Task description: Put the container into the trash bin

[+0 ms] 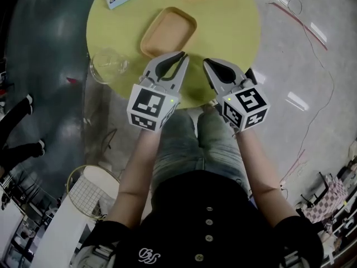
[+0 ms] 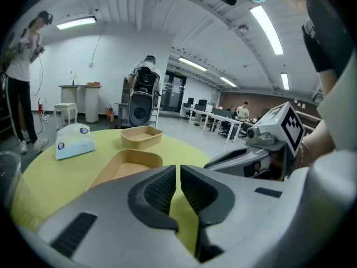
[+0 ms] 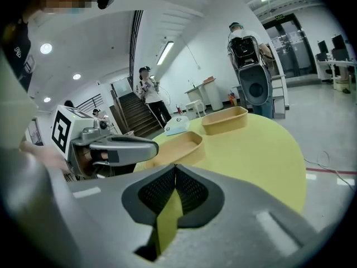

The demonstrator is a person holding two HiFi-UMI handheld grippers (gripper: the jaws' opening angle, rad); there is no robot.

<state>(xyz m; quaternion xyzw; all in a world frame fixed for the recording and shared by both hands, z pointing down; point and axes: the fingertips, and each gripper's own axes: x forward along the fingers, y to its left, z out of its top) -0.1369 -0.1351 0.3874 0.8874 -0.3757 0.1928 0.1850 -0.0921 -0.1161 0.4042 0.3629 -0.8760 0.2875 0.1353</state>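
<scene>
The left gripper (image 1: pixel 181 56) and right gripper (image 1: pixel 207 62) hover over the near edge of the yellow table (image 1: pixel 234 27). Both have their jaws closed on nothing. The nearer tan container (image 1: pixel 168 32) lies on the table at the left gripper's twelve o'clock, untouched. What looks like the wire trash bin (image 1: pixel 89 197) stands on the floor at the person's seven o'clock.

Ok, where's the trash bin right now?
Head view, lower left: the wire trash bin stands on the floor beside the person's left arm, below the yellow table.
</scene>
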